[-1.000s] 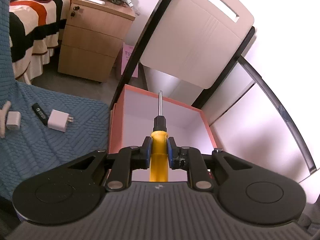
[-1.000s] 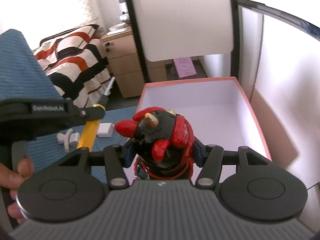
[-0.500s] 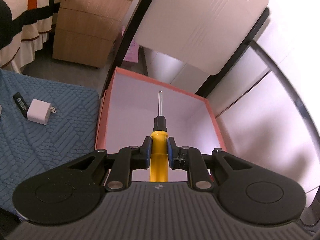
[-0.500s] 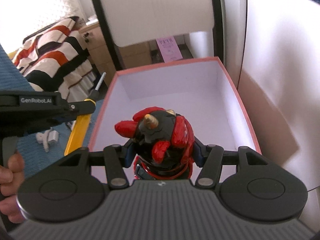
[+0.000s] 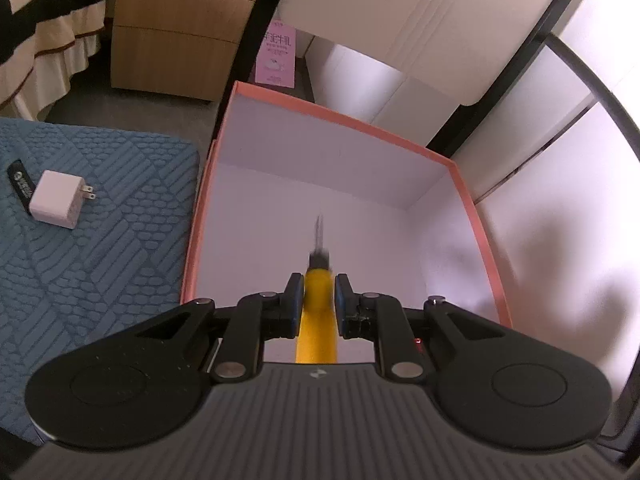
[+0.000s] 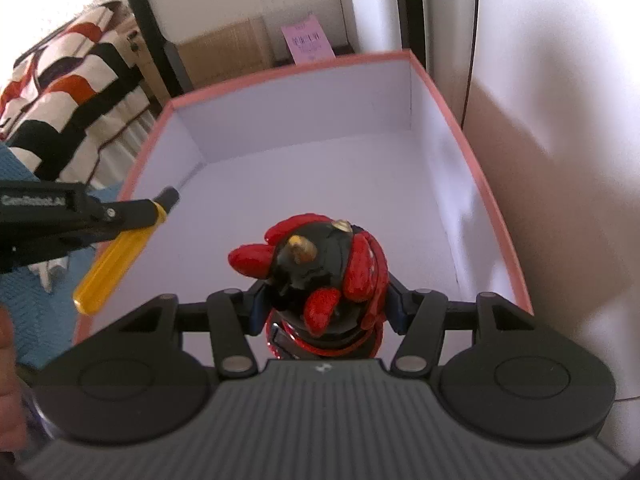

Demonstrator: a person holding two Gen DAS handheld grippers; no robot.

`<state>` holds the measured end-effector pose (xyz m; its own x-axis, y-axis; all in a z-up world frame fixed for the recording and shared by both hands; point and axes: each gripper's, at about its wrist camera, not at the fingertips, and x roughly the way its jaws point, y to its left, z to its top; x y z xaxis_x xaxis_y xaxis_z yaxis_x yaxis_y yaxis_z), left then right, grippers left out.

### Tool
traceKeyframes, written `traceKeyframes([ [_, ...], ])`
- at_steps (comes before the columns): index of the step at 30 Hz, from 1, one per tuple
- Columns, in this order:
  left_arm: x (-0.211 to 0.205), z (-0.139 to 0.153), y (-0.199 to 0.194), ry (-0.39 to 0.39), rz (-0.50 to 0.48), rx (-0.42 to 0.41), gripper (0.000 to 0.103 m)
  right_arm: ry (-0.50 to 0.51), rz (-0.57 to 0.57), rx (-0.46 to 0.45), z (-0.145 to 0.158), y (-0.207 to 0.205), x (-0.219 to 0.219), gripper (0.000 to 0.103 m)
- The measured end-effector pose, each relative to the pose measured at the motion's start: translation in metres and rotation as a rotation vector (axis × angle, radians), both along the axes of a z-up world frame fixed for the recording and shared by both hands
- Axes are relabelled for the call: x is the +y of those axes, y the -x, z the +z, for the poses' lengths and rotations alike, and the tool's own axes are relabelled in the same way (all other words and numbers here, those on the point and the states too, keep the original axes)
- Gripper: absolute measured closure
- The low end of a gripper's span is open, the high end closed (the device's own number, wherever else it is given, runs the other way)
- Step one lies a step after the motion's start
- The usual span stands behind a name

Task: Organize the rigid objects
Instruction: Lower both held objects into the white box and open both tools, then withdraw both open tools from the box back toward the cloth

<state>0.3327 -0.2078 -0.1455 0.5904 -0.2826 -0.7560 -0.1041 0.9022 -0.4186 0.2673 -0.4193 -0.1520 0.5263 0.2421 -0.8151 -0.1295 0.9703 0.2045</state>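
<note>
Holding a yellow-handled screwdriver (image 5: 318, 312), the left gripper (image 5: 316, 300) has its blue pads clamped tight on either side of the handle, just behind the black collar. The shaft points forward and down over the open inside of a box (image 5: 348, 124) with a salmon-pink rim and white walls; the shaft tip is blurred. In the right wrist view the same screwdriver (image 6: 116, 254) crosses the box's left rim (image 6: 138, 168), handle end outside and tip end inside. The right gripper (image 6: 326, 306) is clamped on a glossy red-and-black figurine (image 6: 320, 276) with gold horn tips, pads pressing on both of its sides. The figurine sits over the near half of the box floor; whether it touches the floor cannot be told. No other object is visible inside the box. Left of the box lies a blue quilted mat (image 5: 92, 256) carrying a white plug adapter (image 5: 58, 200) and, just beside it, a small black stick-shaped item (image 5: 22, 178). Part of a person's hand (image 6: 8, 352) shows at the left edge of the right wrist view. Behind the box: a pink printed card (image 5: 278, 54), a wooden cabinet (image 5: 176, 28), and striped bedding (image 5: 44, 20).
</note>
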Motion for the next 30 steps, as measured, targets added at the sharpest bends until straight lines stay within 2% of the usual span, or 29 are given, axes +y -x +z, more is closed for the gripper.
traceKeyframes([
  [5, -0.005, -0.006, -0.005, -0.013, -0.018, 0.007, 0.084, 0.006, 0.008, 0.034, -0.014, -0.006, -0.002, 0.044],
  [12, -0.007, 0.003, -0.003, -0.005, -0.024, -0.012, 0.083, -0.008, -0.014, 0.041, -0.012, -0.006, -0.006, 0.041],
  [13, -0.007, 0.005, 0.000, -0.002, -0.028, -0.018, 0.083, -0.006, -0.014, 0.038, -0.010, -0.005, -0.005, 0.039],
  [14, -0.006, 0.007, 0.002, 0.000, -0.029, -0.024, 0.083, -0.006, -0.012, 0.031, -0.009, -0.004, -0.006, 0.031],
  [16, -0.005, 0.015, 0.008, 0.002, -0.027, -0.046, 0.083, 0.010, -0.010, 0.016, -0.004, -0.002, -0.004, 0.024],
  [24, -0.002, 0.058, 0.036, -0.040, -0.042, -0.124, 0.083, -0.019, -0.013, -0.060, 0.031, 0.019, -0.003, 0.026],
  [30, 0.005, 0.099, 0.067, -0.026, -0.038, -0.199, 0.083, -0.026, 0.007, -0.119, 0.062, 0.039, 0.003, 0.026],
])
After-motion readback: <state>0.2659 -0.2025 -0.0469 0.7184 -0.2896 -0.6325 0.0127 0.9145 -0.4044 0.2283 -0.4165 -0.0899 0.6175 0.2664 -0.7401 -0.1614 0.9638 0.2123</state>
